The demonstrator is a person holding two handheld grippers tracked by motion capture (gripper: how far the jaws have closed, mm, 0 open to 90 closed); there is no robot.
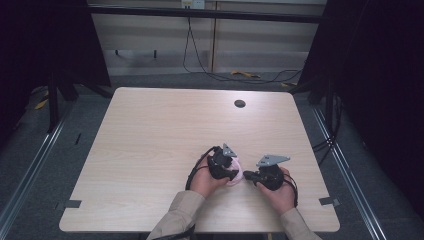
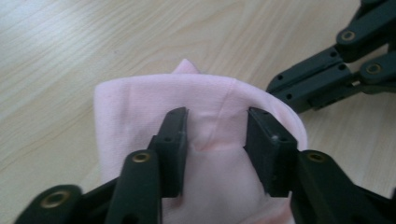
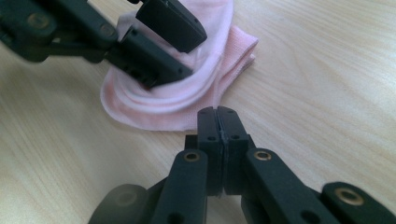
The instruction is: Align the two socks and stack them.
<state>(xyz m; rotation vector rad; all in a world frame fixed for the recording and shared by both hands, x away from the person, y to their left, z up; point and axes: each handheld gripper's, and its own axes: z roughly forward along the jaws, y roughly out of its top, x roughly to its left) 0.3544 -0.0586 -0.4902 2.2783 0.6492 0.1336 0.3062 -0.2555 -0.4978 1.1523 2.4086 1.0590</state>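
Note:
A folded pale pink cloth (image 1: 239,169) lies on the wooden table (image 1: 170,125) near its front edge. My left gripper (image 1: 231,175) points down onto the cloth (image 2: 140,107). Its jaws (image 2: 217,116) stand apart, with a creased ridge of the fabric between them and the pads not pressing on it. My right gripper (image 1: 247,175) lies low just right of the cloth, its jaws (image 3: 218,112) shut together with nothing in them and their tips a little short of the cloth's edge (image 3: 154,109). In the right gripper view the left gripper (image 3: 196,55) hangs over the cloth.
A round dark hole (image 1: 240,103) sits in the table near its far edge. Black frame posts and dark curtains stand at both sides. Cables trail on the floor behind the table (image 1: 220,75). Both of the person's forearms come in from the bottom edge.

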